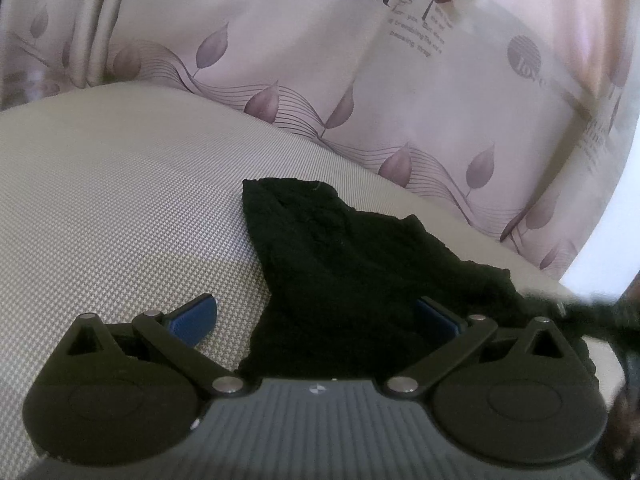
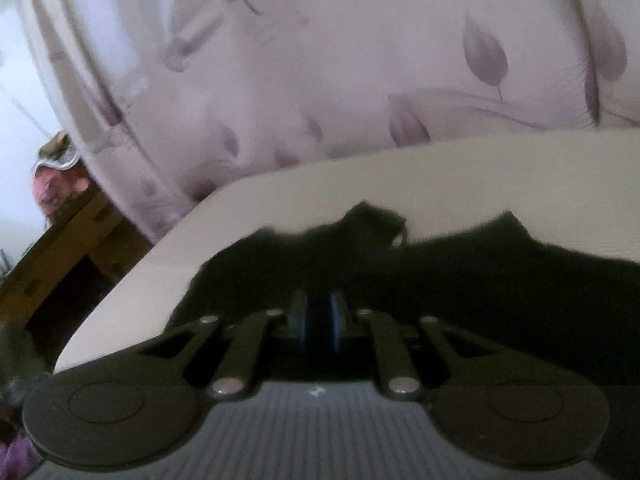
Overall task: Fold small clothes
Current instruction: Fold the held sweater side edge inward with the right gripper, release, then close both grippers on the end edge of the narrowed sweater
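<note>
A small black garment lies crumpled on a beige woven cushion. My left gripper is open, its blue pads spread wide; the cloth's near edge lies between them and covers part of the right pad. In the right wrist view the same black garment spreads across the cushion. My right gripper is shut on a fold of the black cloth, its blue pads pressed close with cloth between them.
A pink leaf-print fabric backrest rises behind the cushion and also shows in the right wrist view. The cushion's left edge drops off beside wooden furniture. The right wrist view is blurred.
</note>
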`<state>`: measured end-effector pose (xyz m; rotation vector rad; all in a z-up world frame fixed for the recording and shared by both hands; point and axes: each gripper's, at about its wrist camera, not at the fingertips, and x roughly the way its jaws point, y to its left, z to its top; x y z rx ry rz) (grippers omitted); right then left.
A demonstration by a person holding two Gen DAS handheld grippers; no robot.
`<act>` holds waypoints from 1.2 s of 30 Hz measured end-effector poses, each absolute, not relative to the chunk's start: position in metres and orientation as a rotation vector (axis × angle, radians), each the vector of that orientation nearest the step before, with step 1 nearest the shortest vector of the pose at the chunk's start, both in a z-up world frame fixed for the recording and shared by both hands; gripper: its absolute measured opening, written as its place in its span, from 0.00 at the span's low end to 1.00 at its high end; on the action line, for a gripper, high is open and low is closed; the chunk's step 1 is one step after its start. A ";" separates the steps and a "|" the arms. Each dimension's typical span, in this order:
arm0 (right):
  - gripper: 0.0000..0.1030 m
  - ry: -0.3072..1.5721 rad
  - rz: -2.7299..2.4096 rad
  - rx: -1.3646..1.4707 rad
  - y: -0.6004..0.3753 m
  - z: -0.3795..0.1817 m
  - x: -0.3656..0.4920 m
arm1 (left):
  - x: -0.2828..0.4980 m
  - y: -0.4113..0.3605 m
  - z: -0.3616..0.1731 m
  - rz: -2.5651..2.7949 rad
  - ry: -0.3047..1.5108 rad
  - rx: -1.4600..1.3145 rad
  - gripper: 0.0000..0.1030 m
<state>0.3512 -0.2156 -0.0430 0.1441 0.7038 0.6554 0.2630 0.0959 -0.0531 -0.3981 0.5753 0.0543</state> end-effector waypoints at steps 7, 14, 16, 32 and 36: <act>0.19 0.763 0.528 0.309 -0.273 -0.042 0.332 | 0.263 0.096 -0.053 0.099 0.578 -0.382 1.00; 0.84 0.513 0.451 0.418 -0.354 -0.007 0.209 | 0.237 0.100 -0.027 0.019 0.569 -0.357 1.00; 0.84 0.497 0.397 0.412 -0.383 -0.009 0.169 | 0.210 0.101 -0.013 -0.036 0.535 -0.311 1.00; 0.84 0.551 0.246 0.224 -0.386 -0.060 0.082 | 0.104 0.125 -0.025 -0.099 0.646 -0.002 1.00; 0.84 0.603 0.279 0.262 -0.388 -0.070 0.088 | 0.104 0.127 -0.037 -0.102 0.698 0.013 0.97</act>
